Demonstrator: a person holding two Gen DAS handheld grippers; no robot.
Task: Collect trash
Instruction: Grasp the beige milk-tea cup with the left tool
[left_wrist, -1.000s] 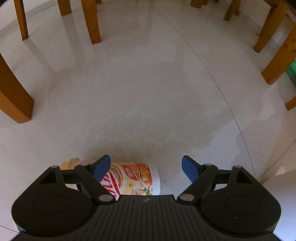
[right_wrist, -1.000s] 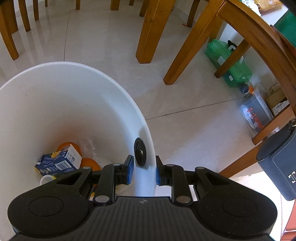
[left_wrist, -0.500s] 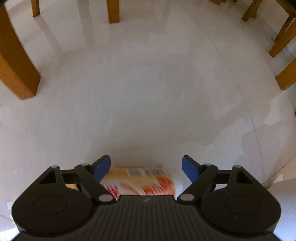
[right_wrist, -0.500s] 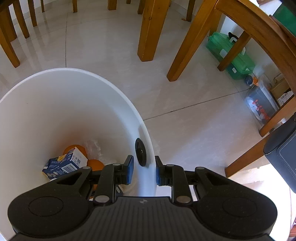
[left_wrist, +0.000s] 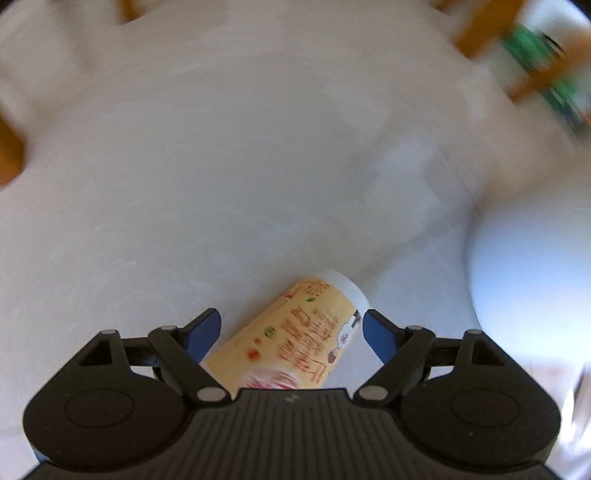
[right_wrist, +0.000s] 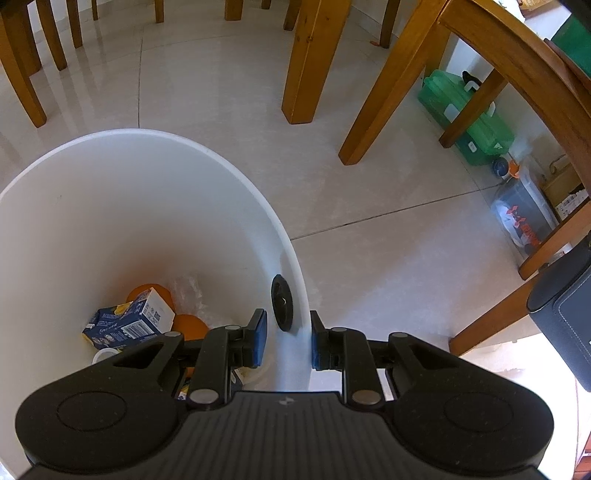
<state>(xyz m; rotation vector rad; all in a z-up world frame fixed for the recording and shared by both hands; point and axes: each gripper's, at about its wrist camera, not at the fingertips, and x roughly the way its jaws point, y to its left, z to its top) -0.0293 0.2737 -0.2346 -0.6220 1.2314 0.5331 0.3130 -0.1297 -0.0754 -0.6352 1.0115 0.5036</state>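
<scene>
A paper cup (left_wrist: 295, 332) with a yellow printed wall and white rim lies on its side on the pale floor, slanting up to the right. My left gripper (left_wrist: 291, 330) hovers over it, open wide, one blue fingertip on each side of the cup and neither pressing on it. This view is blurred. My right gripper (right_wrist: 286, 343) is shut on the rim of the white trash bin (right_wrist: 155, 147), one pad inside and one outside, just below a black round fitting (right_wrist: 282, 302). In the bin lie a blue carton (right_wrist: 129, 325), orange peel (right_wrist: 188, 325) and clear plastic.
Wooden chair and table legs (right_wrist: 310, 62) stand around on the tiled floor. A green plastic box (right_wrist: 469, 118) and a clear box (right_wrist: 524, 218) sit at the right, with a dark bag (right_wrist: 565, 314) beside them. The bin's white side (left_wrist: 528, 277) shows at the left view's right edge.
The left gripper has swung and rolled over the cup, which now lies slanted between its fingers, and the bin has come into its view. The right gripper has kept still on the bin.
</scene>
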